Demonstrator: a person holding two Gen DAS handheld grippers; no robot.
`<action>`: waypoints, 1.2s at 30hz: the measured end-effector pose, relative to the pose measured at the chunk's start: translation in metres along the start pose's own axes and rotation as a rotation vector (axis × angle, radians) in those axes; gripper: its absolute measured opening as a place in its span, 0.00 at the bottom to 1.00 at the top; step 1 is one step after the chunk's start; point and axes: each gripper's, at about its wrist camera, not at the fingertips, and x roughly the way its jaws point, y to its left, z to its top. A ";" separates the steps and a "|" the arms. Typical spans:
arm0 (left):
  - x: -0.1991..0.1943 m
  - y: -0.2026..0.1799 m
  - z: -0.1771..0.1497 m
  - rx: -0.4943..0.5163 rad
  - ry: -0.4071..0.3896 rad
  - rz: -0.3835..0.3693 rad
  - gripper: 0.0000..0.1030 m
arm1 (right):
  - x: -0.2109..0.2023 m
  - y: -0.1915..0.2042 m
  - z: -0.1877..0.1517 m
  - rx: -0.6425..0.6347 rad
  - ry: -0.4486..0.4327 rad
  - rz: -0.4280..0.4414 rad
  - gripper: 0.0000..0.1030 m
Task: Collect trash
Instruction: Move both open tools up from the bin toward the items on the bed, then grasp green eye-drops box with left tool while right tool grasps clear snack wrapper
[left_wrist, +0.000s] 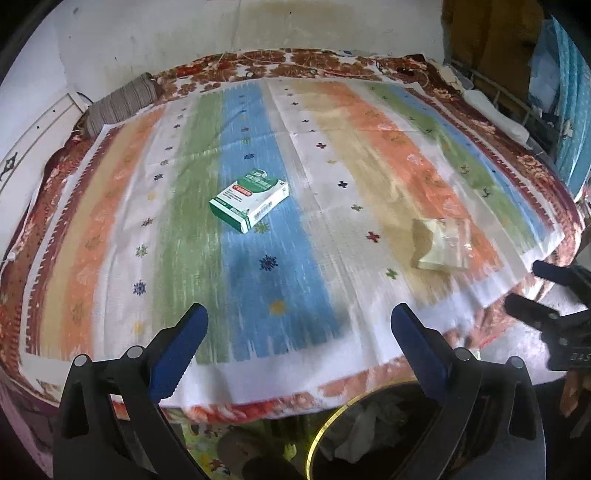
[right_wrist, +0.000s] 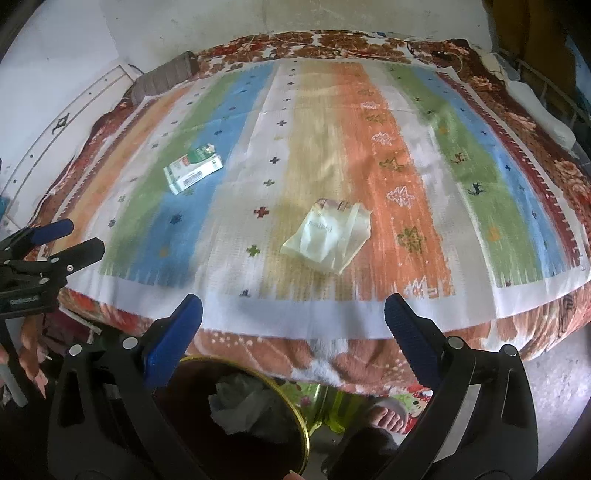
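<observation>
A green and white carton (left_wrist: 248, 201) lies on the blue stripe of the striped cloth (left_wrist: 325, 177); the right wrist view has the carton (right_wrist: 192, 173) at the left. A pale, crumpled plastic wrapper (left_wrist: 443, 243) lies on the tan and orange stripes, and the right wrist view shows the wrapper (right_wrist: 327, 236) near the middle. My left gripper (left_wrist: 299, 332) hangs open over the cloth's near edge, with nothing between its blue pads. My right gripper (right_wrist: 293, 321) is open too, short of the wrapper. Below the bed edge stands a dark bin with a gold rim (right_wrist: 295, 410) holding crumpled trash (right_wrist: 240, 402).
The cloth covers a bed with a red floral blanket (right_wrist: 369, 354). A striped grey pillow (left_wrist: 122, 103) lies at the far left corner. A white wall (left_wrist: 184, 33) is behind, and a metal rack (left_wrist: 517, 99) stands at the right. A bare foot (right_wrist: 388, 413) rests on the floor mat beside the bin.
</observation>
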 end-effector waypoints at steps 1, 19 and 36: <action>0.005 0.001 0.003 0.004 0.002 0.005 0.94 | 0.003 -0.001 0.003 -0.001 0.002 -0.003 0.91; 0.091 0.025 0.061 0.108 0.002 -0.007 0.94 | 0.074 -0.025 0.054 0.072 0.094 -0.012 0.91; 0.163 0.061 0.102 0.159 0.050 -0.068 0.94 | 0.111 -0.020 0.080 0.022 0.129 -0.052 0.91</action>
